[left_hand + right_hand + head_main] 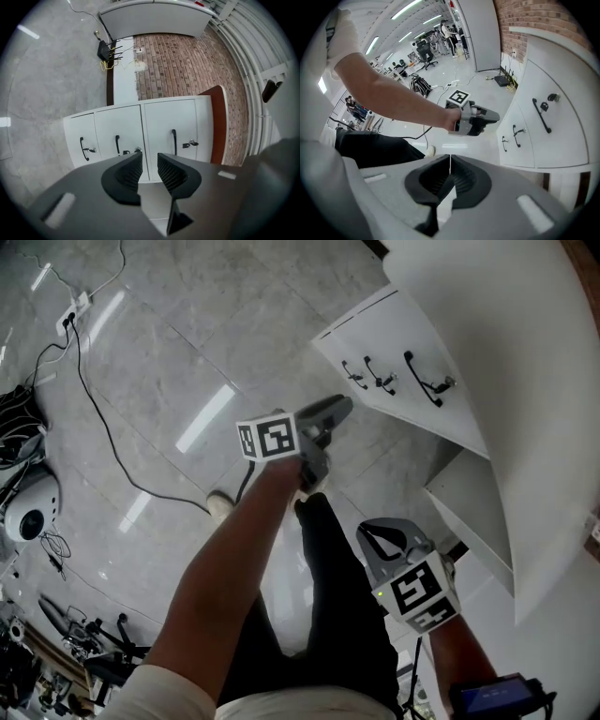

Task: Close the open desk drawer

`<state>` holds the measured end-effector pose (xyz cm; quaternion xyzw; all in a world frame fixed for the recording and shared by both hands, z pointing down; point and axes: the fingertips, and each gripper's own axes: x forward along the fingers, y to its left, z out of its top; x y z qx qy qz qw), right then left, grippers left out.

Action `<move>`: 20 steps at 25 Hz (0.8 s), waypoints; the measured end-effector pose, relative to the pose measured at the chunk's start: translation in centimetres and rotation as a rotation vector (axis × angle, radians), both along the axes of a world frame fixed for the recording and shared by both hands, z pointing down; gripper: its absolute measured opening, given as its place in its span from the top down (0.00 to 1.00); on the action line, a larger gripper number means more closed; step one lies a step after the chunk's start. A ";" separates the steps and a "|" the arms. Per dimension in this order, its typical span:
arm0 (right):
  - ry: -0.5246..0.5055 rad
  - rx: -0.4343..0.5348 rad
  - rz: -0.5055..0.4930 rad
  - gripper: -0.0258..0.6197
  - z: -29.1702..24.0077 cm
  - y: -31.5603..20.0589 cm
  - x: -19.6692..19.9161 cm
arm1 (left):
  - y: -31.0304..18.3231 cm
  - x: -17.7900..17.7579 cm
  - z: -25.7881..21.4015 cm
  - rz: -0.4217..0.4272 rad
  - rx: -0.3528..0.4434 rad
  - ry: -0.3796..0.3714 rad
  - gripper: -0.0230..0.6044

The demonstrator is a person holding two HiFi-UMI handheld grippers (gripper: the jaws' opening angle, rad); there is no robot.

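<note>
A white drawer unit (pixel 403 362) under the white desk (pixel 525 381) carries three black handles (pixel 422 379). In the left gripper view the three drawer fronts (pixel 168 136) face me, with a key in the lock (pixel 190 144). I cannot tell which drawer stands out. My left gripper (pixel 342 406) is held out a short way from the fronts and touches nothing; its jaws (pixel 150 157) stand a little apart and empty. My right gripper (pixel 380 531) hangs lower and nearer my body, its pads (pixel 450 161) pressed together on nothing. The right gripper view also shows the left gripper (pixel 490 115) beside the drawers (pixel 543 126).
A black cable (pixel 103 418) runs over the pale tiled floor from a power strip (pixel 75 306). A round white device (pixel 28 512) and dark gear lie at the left. A router (pixel 104 49) sits by the brick wall (pixel 187 65). My legs and shoe (pixel 220 505) are below.
</note>
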<state>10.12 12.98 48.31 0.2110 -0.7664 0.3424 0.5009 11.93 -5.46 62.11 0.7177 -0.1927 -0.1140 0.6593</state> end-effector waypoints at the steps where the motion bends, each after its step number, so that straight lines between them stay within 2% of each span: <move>1: 0.006 0.014 0.007 0.95 -0.7 -0.1 -0.3 | 0.6 -0.6 -1.3 0.009 0.009 0.004 0.80; 5: 0.030 0.073 0.036 0.95 -4.1 -0.5 -2.0 | 2.5 -3.4 -7.7 0.035 0.059 0.031 0.80; 7: 0.041 0.096 0.050 0.95 -6.8 -0.1 -3.9 | 3.7 -6.2 -11.6 0.033 0.089 0.019 0.82; 11: 0.046 0.145 0.062 0.95 -12.1 0.9 -8.1 | 6.3 -12.5 -19.7 0.007 0.135 0.001 0.92; 13: 0.034 0.167 0.064 0.95 -12.7 1.5 -8.2 | 7.9 -13.5 -22.2 0.017 0.157 -0.003 0.96; 16: 0.013 0.194 0.075 0.95 -14.2 2.4 -9.1 | 10.5 -15.7 -26.7 0.047 0.169 0.038 0.96; 20: 0.028 0.243 0.074 0.95 -18.0 3.1 -11.1 | 12.4 -20.4 -34.4 0.118 0.299 0.002 0.96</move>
